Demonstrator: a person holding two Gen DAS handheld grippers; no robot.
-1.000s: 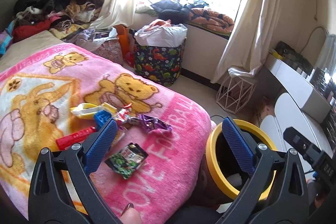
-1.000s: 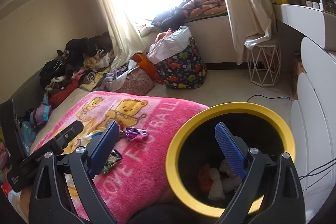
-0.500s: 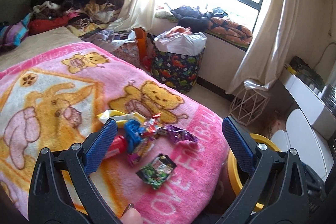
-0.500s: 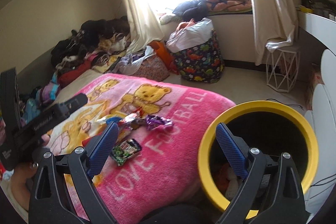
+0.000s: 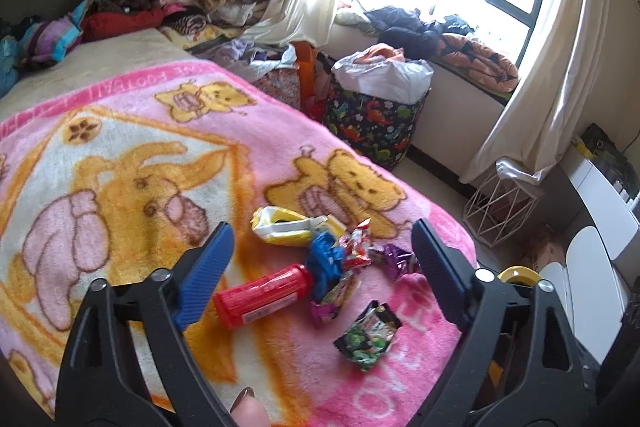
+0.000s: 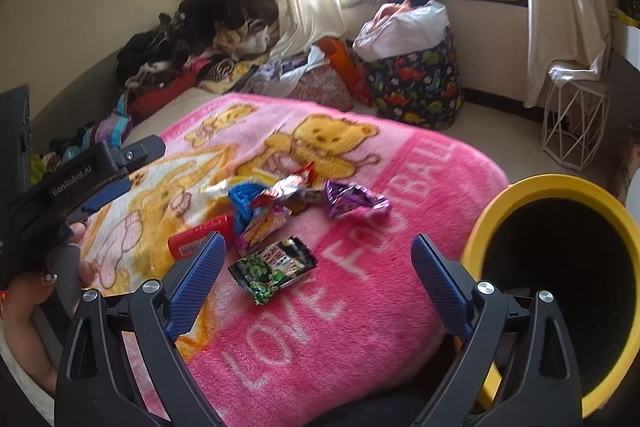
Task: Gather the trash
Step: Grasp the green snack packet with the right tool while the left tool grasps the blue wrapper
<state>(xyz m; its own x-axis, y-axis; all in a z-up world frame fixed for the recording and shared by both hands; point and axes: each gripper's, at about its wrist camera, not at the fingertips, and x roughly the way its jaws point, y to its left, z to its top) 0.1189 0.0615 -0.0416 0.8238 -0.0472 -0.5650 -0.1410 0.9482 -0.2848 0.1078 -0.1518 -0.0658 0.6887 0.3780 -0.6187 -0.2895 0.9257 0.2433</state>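
Both views are swinging off the yellow bin (image 6: pixel 552 291) and onto the pink blanket (image 5: pixel 132 115), where the trash is lying heaped: a red tube (image 5: pixel 262 295), a yellow wrapper (image 5: pixel 280 225), blue (image 5: pixel 325 259) and purple foil (image 5: pixel 394 259), a green-black packet (image 5: pixel 368 335). I'm holding my left gripper (image 5: pixel 320 275) and right gripper (image 6: pixel 316 287) spread wide, both empty.
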